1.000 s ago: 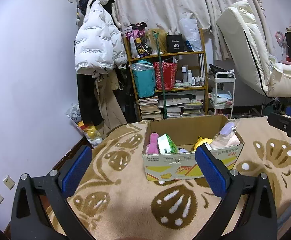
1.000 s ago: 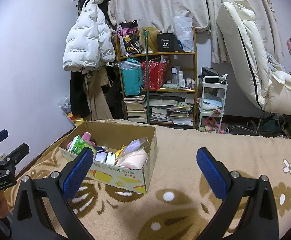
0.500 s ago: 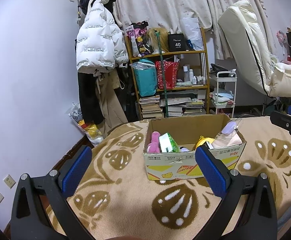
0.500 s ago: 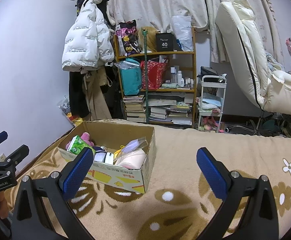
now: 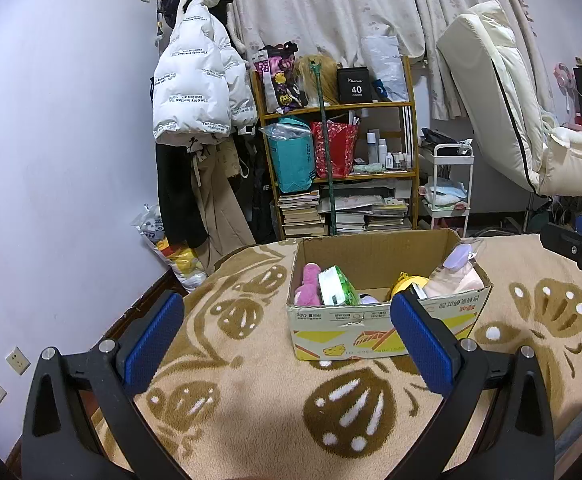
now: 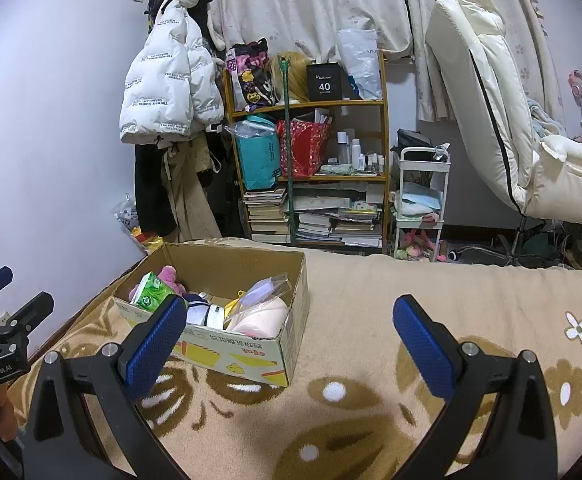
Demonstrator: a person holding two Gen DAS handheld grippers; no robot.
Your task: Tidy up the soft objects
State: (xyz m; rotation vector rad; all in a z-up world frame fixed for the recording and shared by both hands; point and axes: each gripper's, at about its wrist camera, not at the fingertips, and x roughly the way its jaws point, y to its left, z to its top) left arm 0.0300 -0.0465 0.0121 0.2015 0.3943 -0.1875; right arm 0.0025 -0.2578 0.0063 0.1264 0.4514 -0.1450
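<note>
An open cardboard box (image 5: pixel 375 330) stands on a beige blanket with brown patterns (image 5: pixel 251 400). Inside lie a pink plush toy (image 5: pixel 309 282), a green tissue pack (image 5: pixel 337 286), a yellow item (image 5: pixel 409 282) and a clear bag with a pale pink soft item (image 5: pixel 457 276). The box also shows in the right wrist view (image 6: pixel 247 354), with the tissue pack (image 6: pixel 153 292) and the bagged pink item (image 6: pixel 261 314). My left gripper (image 5: pixel 287 334) is open and empty, short of the box. My right gripper (image 6: pixel 291 338) is open and empty, to the right of the box.
A shelf with books and bags (image 5: pixel 339 168) stands behind the bed, with a white jacket (image 5: pixel 195 92) hanging on the left wall. A white trolley (image 6: pixel 421 204) and a cream recliner (image 6: pixel 531 140) stand at the right. The bed's left edge (image 5: pixel 159 284) is near the wall.
Both grippers have drifted slightly; the box sits a little further off in the left wrist view. Both stay open and empty.
</note>
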